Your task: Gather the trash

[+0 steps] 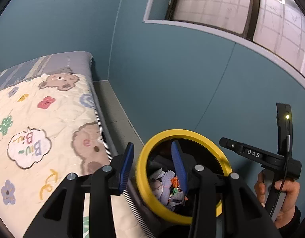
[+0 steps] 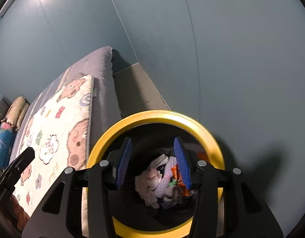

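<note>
Both grippers parted and empty over the round yellow-rimmed black trash bin (image 2: 202, 123).

My right gripper (image 2: 153, 162) sits straight above the bin mouth, crumpled wrappers and tissue (image 2: 162, 180) below its jaws; left gripper (image 1: 152, 165) straddles the bin's bed-side rim, so right is nearer.

The near arc of the yellow-rimmed bin (image 2: 158, 117) was hidden behind the right gripper's fingers (image 2: 123, 162), and its floor lay buried under the trash (image 2: 162, 180), a crumpled heap whose separate pieces were too tangled to name. In the left wrist view the left gripper's fingers (image 1: 177, 164) covered part of that heap. Left of them the quilt (image 1: 43, 119) was blurred and cut off by the picture's edge.
</note>
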A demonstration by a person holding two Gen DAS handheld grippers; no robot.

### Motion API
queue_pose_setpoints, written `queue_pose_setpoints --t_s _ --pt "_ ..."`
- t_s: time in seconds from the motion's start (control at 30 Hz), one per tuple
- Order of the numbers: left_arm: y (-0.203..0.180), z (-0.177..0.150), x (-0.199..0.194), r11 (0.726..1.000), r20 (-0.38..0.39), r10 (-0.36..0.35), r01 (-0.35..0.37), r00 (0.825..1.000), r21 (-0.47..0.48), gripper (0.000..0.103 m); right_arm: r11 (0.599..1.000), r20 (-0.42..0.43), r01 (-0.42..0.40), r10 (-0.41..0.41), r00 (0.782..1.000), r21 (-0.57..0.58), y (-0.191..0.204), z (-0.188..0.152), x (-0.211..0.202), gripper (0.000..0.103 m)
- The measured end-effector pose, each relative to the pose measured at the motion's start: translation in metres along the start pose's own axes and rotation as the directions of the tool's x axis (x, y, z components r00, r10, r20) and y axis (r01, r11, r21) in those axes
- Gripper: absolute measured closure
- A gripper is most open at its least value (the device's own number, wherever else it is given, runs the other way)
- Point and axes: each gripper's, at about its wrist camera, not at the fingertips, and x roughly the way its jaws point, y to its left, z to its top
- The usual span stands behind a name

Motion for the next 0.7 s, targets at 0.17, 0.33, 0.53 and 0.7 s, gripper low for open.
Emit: queue_pose_setpoints --t_s 0.17,0.33,0.53,0.7 --pt "0.026 -0.011 -0.034 0.998 0.03 0.06 -0.059 0.998 -0.031 0.061 0.998 -0.009 -0.047 0.047 0.999 -0.048 0.033 -0.012 -0.011 0.06" --pt "0.064 -0.029 -0.08 0.987 0.054 0.139 -0.135 0.989 -0.085 0.061 0.984 -0.021 -0.119 0.117 0.993 -0.131 0.085 -0.027 -0.022 0.06" --pt "0.117 -0.056 -0.131 0.954 0.068 0.273 -0.261 0.96 -0.145 0.061 0.946 -0.056 -0.214 0.206 0.977 -0.245 0.163 -0.05 -0.029 0.058" --pt "0.149 -0.075 -0.166 0.921 0.094 0.367 -0.347 0.925 -0.178 0.047 0.915 -0.078 -0.263 0.252 0.965 -0.305 0.218 -0.073 -0.032 0.046"
